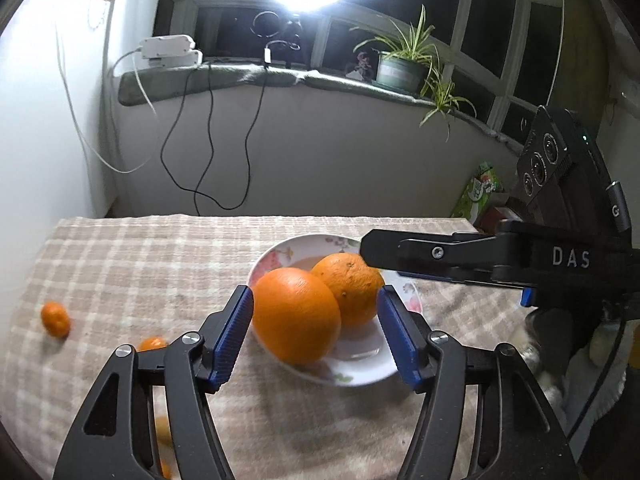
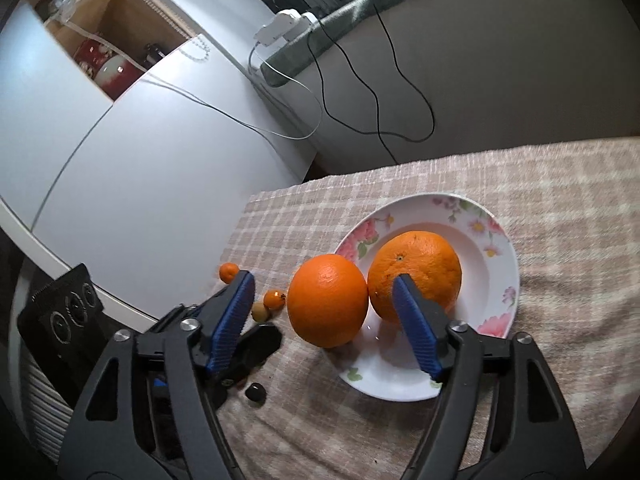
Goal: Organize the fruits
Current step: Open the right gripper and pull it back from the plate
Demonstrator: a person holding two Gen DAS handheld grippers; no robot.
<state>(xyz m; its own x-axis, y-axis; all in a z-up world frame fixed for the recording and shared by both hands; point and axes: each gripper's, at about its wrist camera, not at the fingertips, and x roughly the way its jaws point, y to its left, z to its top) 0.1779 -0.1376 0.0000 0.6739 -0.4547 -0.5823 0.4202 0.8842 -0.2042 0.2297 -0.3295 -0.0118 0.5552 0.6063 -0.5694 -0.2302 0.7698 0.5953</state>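
Observation:
Two large oranges are at a flowered white plate (image 1: 360,376). The near orange (image 1: 296,316) rests on the plate's left rim, and the far orange (image 1: 352,288) lies inside it. My left gripper (image 1: 316,332) is open around the near orange, its blue pads clear of the peel. My right gripper (image 1: 380,262) comes in from the right at the far orange. In the right wrist view my right gripper (image 2: 324,324) is open. Its right pad stands in front of the orange in the plate (image 2: 416,276), and the rim orange (image 2: 328,300) shows between its fingers.
Small mandarins (image 1: 56,319) (image 1: 151,344) lie on the checked cloth (image 1: 160,272) to the left, also seen as mandarins (image 2: 229,272) (image 2: 274,298). A small dark object (image 2: 255,393) lies near the cloth's edge. A white cabinet (image 2: 160,160), hanging cables and a windowsill plant (image 1: 404,64) lie beyond the table.

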